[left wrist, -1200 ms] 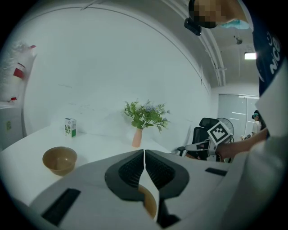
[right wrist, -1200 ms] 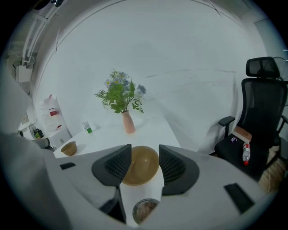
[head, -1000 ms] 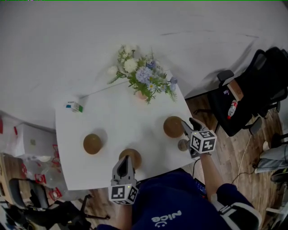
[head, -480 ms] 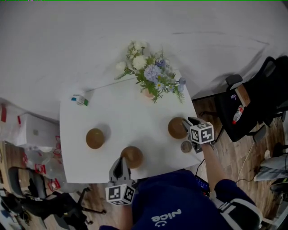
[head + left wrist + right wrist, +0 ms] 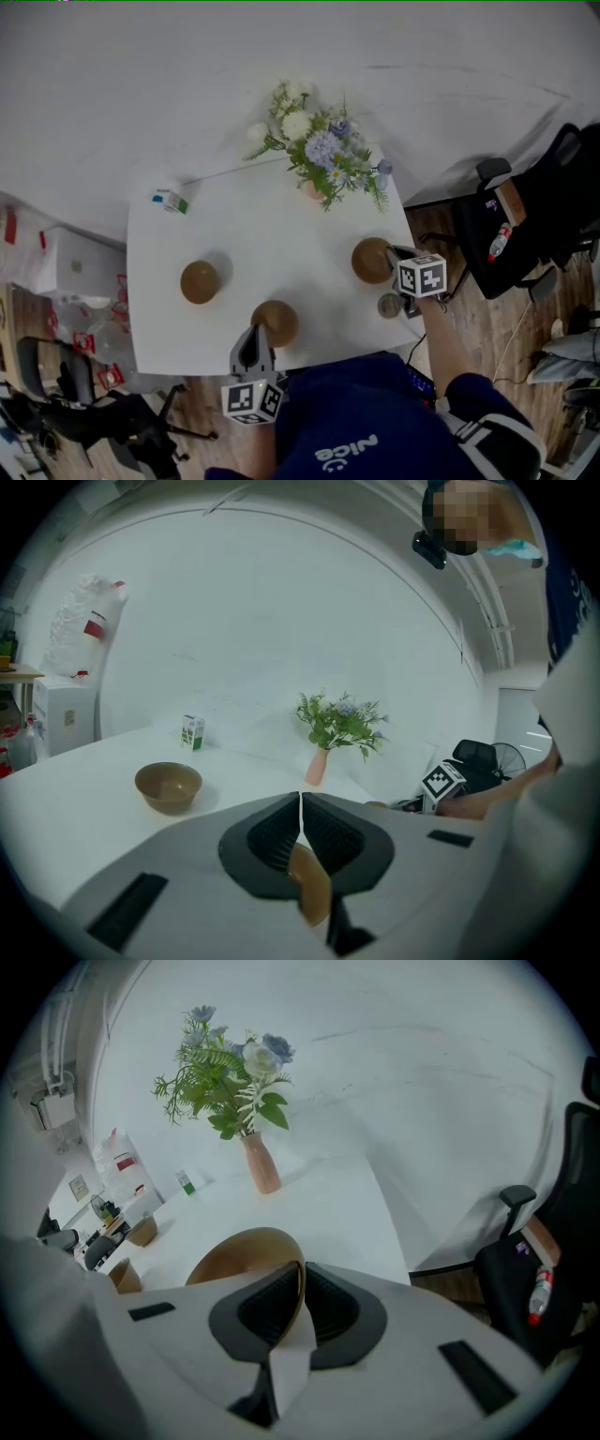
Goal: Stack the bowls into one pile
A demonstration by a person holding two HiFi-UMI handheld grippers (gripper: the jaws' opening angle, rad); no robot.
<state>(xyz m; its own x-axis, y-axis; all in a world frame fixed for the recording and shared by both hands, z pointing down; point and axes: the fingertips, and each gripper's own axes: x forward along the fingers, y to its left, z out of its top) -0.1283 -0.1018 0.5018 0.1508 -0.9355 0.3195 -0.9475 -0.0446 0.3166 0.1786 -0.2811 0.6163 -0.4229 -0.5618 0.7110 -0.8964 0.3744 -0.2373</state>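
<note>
Right gripper view shows the right hand-held gripper (image 5: pixel 302 1265) whose jaws have just been closing and now pinch the thin rim of a brown bowl (image 5: pixel 234 1251). The bowl sits on the counter (image 5: pixel 328 1194), just ahead and to the left of the tips. The left hand-held gripper (image 5: pixel 300 799) is clamped tight on the rim of a second bowl (image 5: pixel 309 883) directly under its tips. A third bowl (image 5: pixel 169 785) stands free, ahead and to its left. My worry is these edge grips: I judge either bowl could swing or slip when lifted, then knock its neighbour instead of nesting.
</note>
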